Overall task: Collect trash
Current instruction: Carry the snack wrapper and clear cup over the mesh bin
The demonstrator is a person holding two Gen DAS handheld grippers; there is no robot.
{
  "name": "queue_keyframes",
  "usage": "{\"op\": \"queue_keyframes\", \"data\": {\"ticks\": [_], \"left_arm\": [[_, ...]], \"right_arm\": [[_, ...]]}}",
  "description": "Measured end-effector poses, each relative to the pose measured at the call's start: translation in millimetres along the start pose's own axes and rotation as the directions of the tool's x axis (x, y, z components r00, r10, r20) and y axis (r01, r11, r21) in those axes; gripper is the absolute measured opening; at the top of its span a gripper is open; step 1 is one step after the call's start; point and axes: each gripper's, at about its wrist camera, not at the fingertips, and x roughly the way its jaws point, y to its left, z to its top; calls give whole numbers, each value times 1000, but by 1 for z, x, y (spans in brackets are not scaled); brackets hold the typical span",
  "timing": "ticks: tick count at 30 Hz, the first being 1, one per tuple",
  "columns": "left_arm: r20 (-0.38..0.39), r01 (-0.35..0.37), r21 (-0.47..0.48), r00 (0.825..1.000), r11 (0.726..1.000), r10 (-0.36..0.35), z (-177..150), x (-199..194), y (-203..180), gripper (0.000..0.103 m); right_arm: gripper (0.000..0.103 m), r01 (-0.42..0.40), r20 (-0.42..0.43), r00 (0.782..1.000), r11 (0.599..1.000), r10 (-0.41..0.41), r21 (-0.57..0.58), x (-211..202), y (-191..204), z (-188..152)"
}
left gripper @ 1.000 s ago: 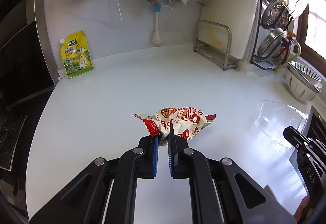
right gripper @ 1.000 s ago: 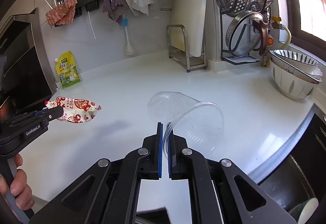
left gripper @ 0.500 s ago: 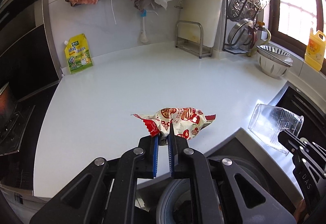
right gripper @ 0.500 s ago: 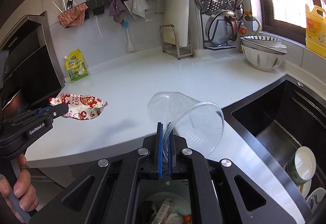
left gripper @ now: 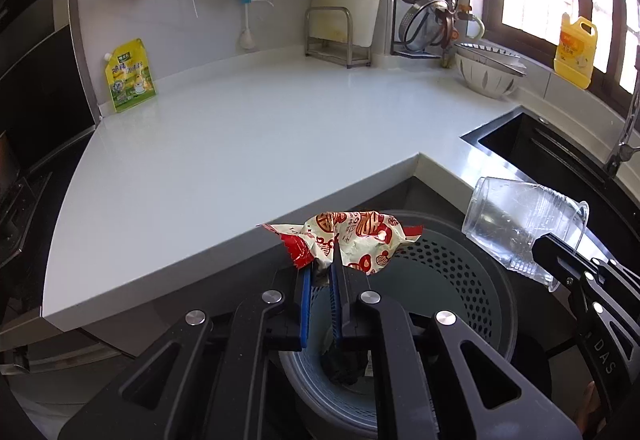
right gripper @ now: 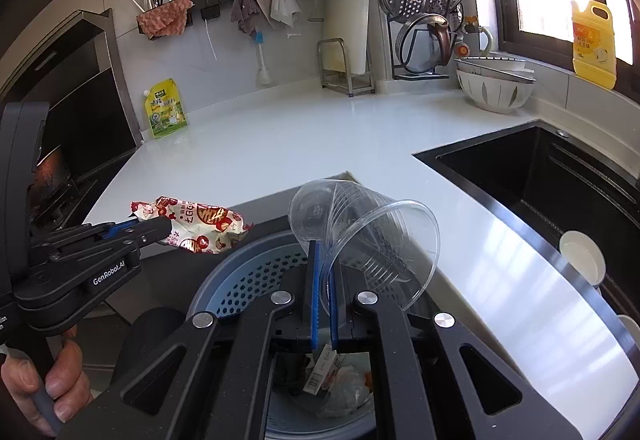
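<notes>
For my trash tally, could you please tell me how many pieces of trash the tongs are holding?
2: a crumpled snack wrapper pinched in the left tongs, and a clear plastic cup gripped by its rim in the right tongs; both hang above the bin.

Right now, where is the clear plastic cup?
The clear plastic cup is pinched by its rim in the right claw, tilted above the trash bin, off the counter edge.

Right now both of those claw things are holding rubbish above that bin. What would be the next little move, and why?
Probably open both and let go. The left gripper pinches the crumpled wrapper and the right gripper clamps the rim of the clear plastic cup. Both pieces hang over the open bin, which already holds trash, so they should fall inside.
</notes>
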Motion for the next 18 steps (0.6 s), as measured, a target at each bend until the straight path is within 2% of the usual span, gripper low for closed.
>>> {"op": "queue_keyframes", "data": {"ticks": [10, 18], "left_arm": [[-54, 30, 6, 998, 1000, -30, -22, 14, -9, 9], [-86, 20, 40, 996, 999, -16, -28, 35, -17, 9]], "right_arm": [[4, -5, -62, 998, 1000, 4, -16, 1, 2, -31], [4, -22, -112, 993, 1000, 21, 0, 25, -4, -40]]}}
